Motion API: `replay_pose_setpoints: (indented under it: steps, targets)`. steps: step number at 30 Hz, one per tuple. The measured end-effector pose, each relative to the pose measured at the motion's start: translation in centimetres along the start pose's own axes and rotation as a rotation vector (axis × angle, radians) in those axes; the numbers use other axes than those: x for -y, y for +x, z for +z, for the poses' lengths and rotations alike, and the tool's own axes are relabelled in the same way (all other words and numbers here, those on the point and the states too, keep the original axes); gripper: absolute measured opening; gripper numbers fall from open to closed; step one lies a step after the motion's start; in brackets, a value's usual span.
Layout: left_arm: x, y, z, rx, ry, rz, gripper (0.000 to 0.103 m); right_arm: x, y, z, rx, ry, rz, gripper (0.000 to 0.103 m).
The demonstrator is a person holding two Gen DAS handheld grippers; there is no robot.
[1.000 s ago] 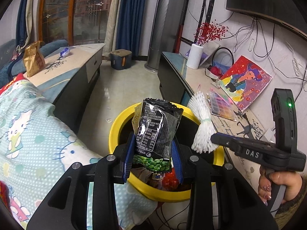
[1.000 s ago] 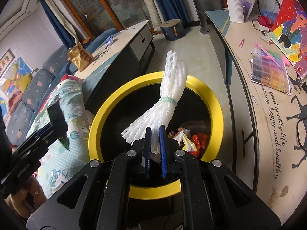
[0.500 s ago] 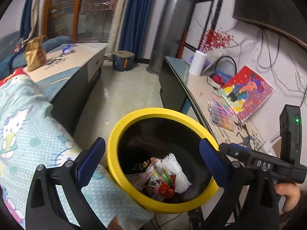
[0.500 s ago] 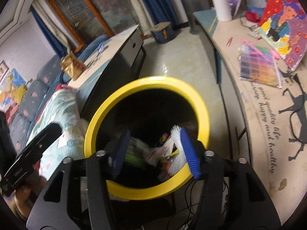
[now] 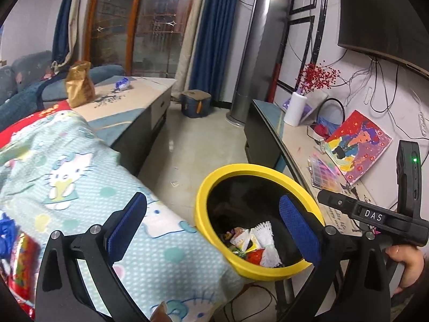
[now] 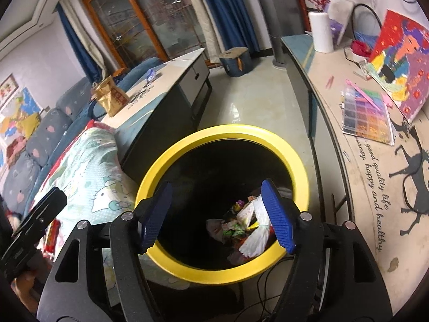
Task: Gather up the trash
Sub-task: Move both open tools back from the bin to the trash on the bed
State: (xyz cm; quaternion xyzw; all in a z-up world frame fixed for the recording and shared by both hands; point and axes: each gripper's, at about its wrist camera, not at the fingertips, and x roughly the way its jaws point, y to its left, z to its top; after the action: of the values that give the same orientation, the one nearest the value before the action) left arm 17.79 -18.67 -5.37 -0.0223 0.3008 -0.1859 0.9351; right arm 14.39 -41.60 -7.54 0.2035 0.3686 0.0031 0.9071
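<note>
Two grippers hang with nothing between their pads. The left gripper [image 5: 214, 222] stands as wide as it goes and holds nothing; the right gripper [image 6: 217, 214] has just been opening, its jaws now well apart over the mouth of the bin [image 6: 292, 158], and it too is empty. The trash lies at the bottom of that yellow-rimmed bin: a white foam net [image 6: 254, 238] lies on a heap of snack wrappers [image 6: 233, 228], well below the rim. The drop looks finished, so the step in hand is, in my judgement, to go and fetch more. More is near: red and blue wrappers [image 5: 18, 249] lie on the cartoon-print blanket [image 5: 80, 177] at the lower left of the left wrist view, close beside the left gripper, while a gold bag [image 5: 79, 86] and a small blue wrapper [image 5: 122, 83] sit on the low cabinet [image 5: 150, 99] farther off. To do this well, the left gripper should stay wide and turn toward the wrappers on the blanket, coming down with one pad on each side of a single piece so that it pinches foil and not the cloth beneath. The right gripper should rise clear of the rim first, since its right pad sits near it, and keep out of the left one's way, for the two tools are close together.
</note>
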Motion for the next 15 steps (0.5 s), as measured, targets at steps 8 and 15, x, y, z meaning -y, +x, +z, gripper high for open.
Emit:
replay_pose_setpoints:
  steps: [8, 15]
  targets:
    - [-2.7, -3.0, -0.5, 0.038, -0.029, 0.074, 0.096, -2.7, -0.6, -0.5, 0.011, -0.062, 0.029, 0.062]
    - [-5.1, -5.2, -1.1, 0.061, -0.071, 0.137, 0.096, -4.9, -0.8, -0.8, 0.011, -0.115, 0.061, 0.062]
